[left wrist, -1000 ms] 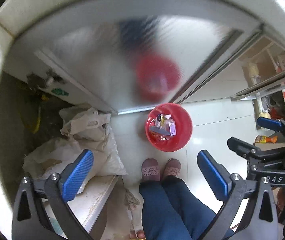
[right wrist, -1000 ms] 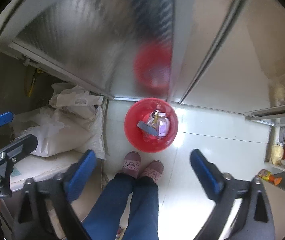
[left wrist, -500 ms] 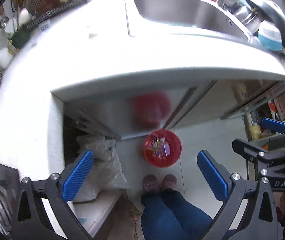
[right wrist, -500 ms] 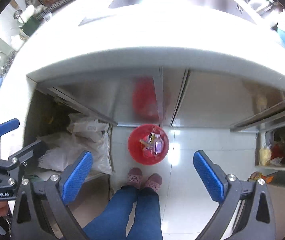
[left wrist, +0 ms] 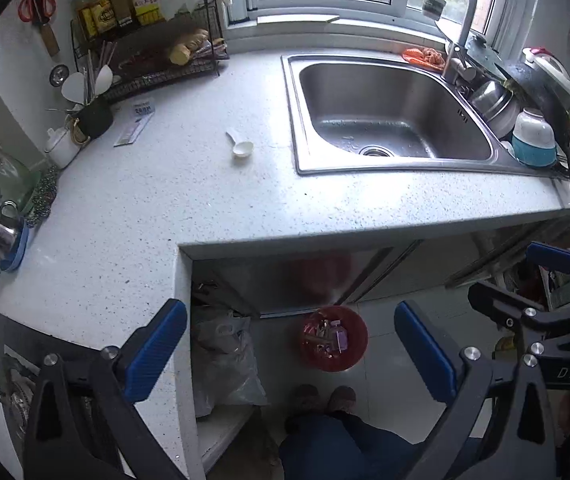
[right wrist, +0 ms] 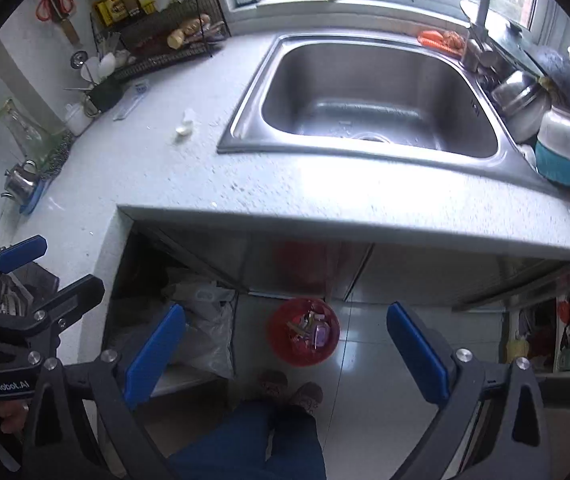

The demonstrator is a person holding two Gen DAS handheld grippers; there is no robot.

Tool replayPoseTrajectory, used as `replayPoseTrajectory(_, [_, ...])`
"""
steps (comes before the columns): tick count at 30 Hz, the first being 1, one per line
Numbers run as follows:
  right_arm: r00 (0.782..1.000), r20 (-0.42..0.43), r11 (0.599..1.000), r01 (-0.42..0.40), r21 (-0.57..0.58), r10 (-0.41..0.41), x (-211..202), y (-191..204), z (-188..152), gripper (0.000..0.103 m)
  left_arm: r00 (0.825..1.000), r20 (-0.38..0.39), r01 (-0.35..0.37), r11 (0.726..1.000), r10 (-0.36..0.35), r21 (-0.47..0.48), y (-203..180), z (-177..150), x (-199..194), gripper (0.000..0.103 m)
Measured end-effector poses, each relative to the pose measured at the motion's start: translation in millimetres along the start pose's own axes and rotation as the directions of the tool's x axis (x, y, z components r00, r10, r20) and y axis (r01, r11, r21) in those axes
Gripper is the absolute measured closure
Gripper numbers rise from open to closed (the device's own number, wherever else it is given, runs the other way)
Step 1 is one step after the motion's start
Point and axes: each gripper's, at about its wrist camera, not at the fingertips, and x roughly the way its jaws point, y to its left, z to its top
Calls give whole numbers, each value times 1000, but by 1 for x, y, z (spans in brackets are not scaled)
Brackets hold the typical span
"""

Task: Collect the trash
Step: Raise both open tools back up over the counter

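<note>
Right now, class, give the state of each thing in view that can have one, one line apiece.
Left tool: open, empty.
Right tool: open, empty.
Round red plastic bin: upright on the floor, holding trash.
Stainless steel sink: empty, wet near the drain.
Small white plastic scoop: lying on the speckled countertop.

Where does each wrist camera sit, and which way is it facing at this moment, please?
Left wrist: on the left gripper, looking down over the countertop and sink; open blue fingers, the person's legs, the right gripper at right.
Right wrist: on the right gripper, same downward view; the left gripper at left.
Both share the red bin.
</note>
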Motion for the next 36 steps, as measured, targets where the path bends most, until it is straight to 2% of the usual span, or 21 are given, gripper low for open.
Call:
replayPoseTrajectory(7, [999, 34, 997, -29, -70, 32, -7, 15, 31, 2, 998, 25, -51, 998, 52, -39, 24, 22, -12, 0])
replayPoseTrajectory(14, [996, 36, 989, -75, -130, 80, 12, 37, 72, 2, 991, 27, -131, 990, 133, -42, 55, 56, 6, 0])
replayPoseTrajectory(24, [998, -22, 977, -68, -201, 65, 70, 77, 164, 2, 996, -5, -89, 985, 89, -145, 148, 143, 51, 0])
replayPoseTrajectory(29, [996, -47, 967, -89, -239, 80, 104, 111, 220, 2, 995, -32, -100, 977, 96, -186, 195, 173, 82, 0])
replayPoseTrajectory(33, [994, -68, 948, -97, -304, 80, 136, 143, 254, 2, 994, -59, -100, 961, 88, -259, 235, 186, 110, 0])
replayPoseTrajectory(36, [992, -73, 933, -122, -340, 104, 157, 164, 274, 2, 995, -74, -94, 938, 73, -334, 268, 193, 129, 0])
